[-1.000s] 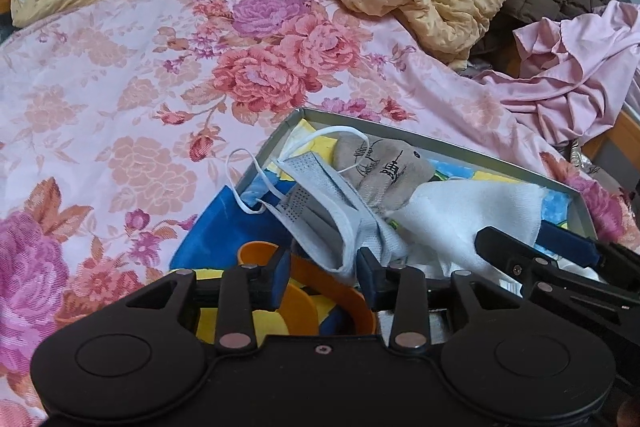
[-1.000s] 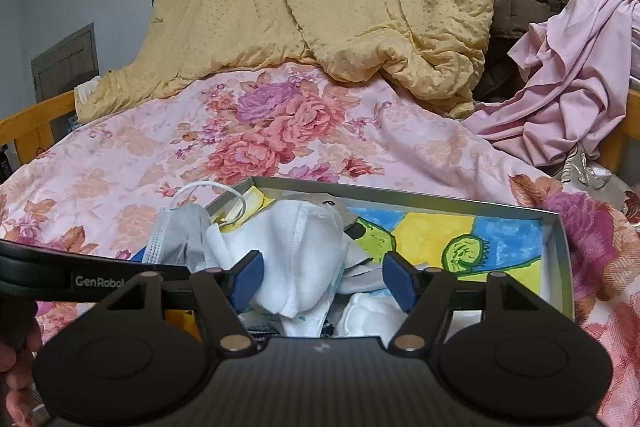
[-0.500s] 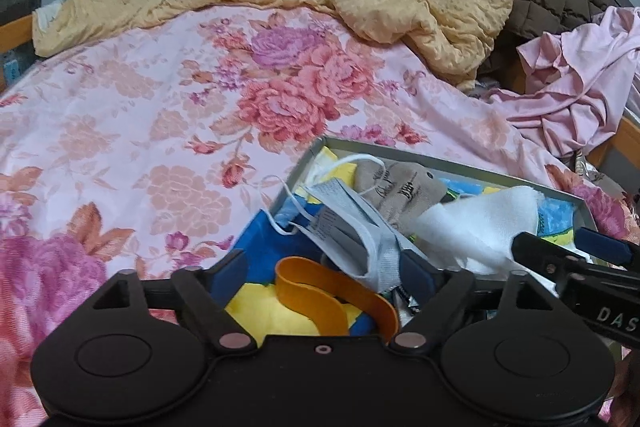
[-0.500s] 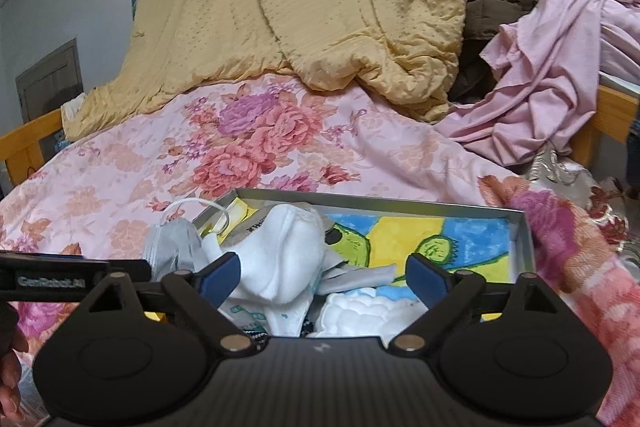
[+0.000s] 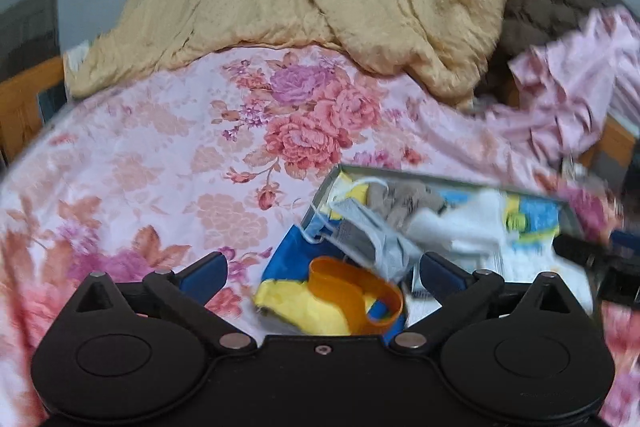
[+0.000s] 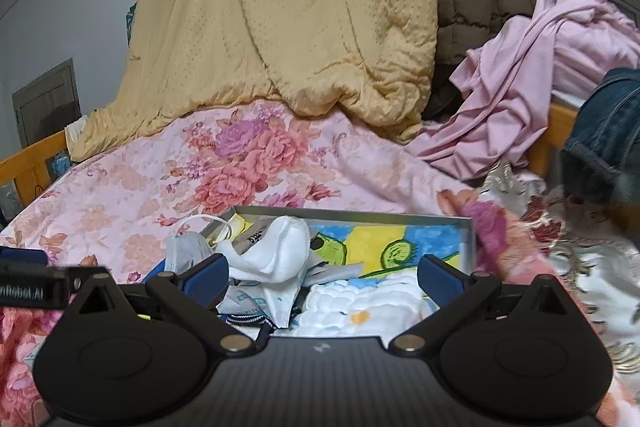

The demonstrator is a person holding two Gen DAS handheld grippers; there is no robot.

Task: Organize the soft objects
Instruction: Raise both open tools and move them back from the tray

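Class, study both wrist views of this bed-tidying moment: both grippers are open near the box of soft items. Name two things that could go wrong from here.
1. The grey face mask drapes over the box edge, its ear loop hanging outside; it may slip out or snag on the left gripper.
2. The white sock sits heaped above the other items; a grasp by the right gripper could drag neighbouring pieces out with it.

Black left tongs [image 5: 322, 273] and right tongs [image 6: 323, 275], blue pads [image 6: 208, 277].
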